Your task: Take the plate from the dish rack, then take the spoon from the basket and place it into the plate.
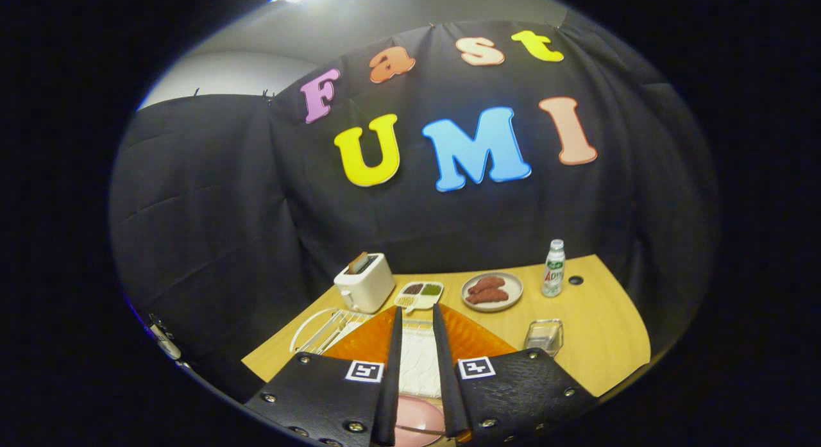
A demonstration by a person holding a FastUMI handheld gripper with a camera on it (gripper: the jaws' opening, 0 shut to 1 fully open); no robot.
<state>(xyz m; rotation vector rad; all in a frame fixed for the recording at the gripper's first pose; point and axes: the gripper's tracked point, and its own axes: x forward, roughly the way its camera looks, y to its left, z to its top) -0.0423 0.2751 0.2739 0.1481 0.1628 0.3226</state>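
The gripper [417,319] hung above the near side of the worktop [603,331], its fingers spread apart and holding nothing. Between them lay a white quilted mat [418,363] on an orange tray [471,337], and close under their roots showed the pink curve of the plate [414,418], apparently already lying flat rather than standing in the dish rack [321,328], whose white wire frame sat at ten o'clock from the fingertips. The basket and spoon could not be made out. Beyond the fingertips stood a toaster [364,283] at eleven o'clock, a small divided dish [419,294] at twelve, a plate of sausages [492,290] at one and a bottle [553,269] at two; a clear glass container [544,335] sat at three. The likeliest risk was a swing toward the spoon clipping the wire rack, since the rack lay near the left finger. The upright bottle could topple if brushed.
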